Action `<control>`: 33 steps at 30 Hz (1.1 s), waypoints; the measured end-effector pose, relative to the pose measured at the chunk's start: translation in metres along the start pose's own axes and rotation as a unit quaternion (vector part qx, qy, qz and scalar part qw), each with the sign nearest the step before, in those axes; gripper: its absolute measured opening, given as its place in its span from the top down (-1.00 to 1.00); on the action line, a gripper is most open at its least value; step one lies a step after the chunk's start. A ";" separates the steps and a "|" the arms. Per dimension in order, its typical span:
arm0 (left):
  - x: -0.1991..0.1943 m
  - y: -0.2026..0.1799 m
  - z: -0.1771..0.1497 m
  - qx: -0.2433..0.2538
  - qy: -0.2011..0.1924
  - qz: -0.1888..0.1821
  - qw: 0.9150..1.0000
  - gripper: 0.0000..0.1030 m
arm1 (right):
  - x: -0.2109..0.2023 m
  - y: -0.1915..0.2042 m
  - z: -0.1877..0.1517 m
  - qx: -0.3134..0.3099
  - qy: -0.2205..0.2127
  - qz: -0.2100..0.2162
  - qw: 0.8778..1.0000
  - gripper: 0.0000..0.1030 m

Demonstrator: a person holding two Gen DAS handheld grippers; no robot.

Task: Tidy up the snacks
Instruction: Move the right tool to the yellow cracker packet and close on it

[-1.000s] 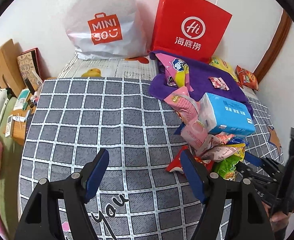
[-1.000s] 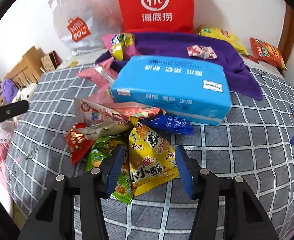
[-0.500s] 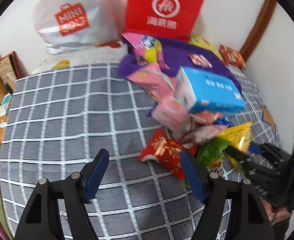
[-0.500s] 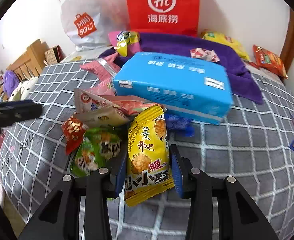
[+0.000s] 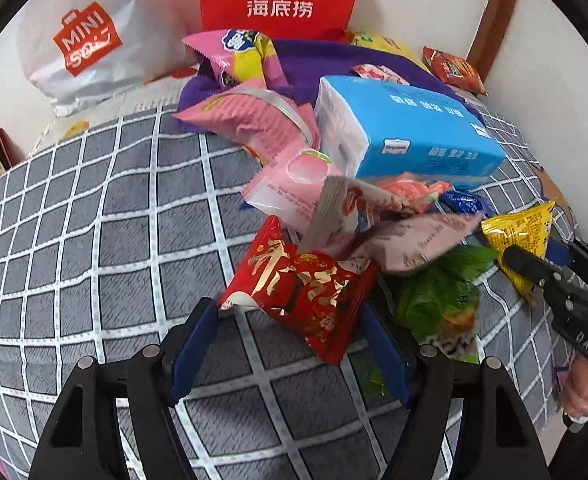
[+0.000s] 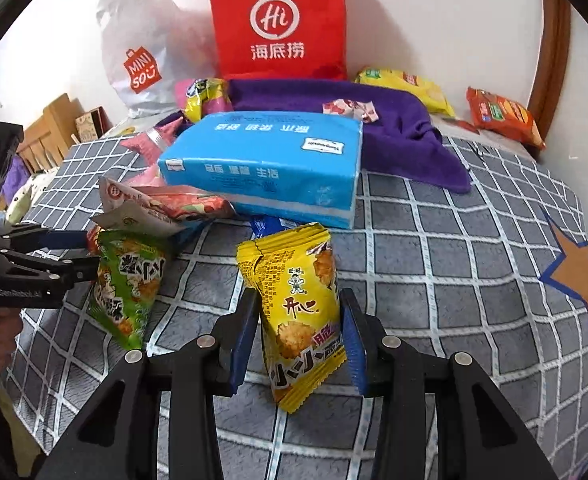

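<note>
The right gripper [image 6: 299,336] has its fingers closed on the yellow snack packet [image 6: 297,320], held upright above the grey checked bedspread [image 6: 453,264], at 6 o'clock from the blue tissue pack [image 6: 262,160]. The left gripper [image 5: 290,344] has its fingers spread wide around the red snack packet [image 5: 301,284], which lies at 7 o'clock of the snack pile.

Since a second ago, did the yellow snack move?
Yes. The right claw shut on the yellow snack and pulled it nearer the camera, away from the blue pack.
</note>
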State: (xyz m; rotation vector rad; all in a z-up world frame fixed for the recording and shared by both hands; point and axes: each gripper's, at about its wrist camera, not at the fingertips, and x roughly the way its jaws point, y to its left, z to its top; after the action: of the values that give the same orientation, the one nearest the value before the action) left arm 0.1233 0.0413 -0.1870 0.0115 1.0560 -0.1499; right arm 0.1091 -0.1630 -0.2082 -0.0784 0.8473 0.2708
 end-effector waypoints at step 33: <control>0.002 0.006 -0.017 0.003 -0.061 0.031 0.998 -0.63 | 0.023 -0.002 -0.005 0.007 0.002 0.051 0.999 -0.04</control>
State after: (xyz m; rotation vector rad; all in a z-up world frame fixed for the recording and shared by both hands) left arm 0.1103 0.0481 -0.1979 0.0406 0.9327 -0.0961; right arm 0.1203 -0.1617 -0.2291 -0.0229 0.8579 0.3601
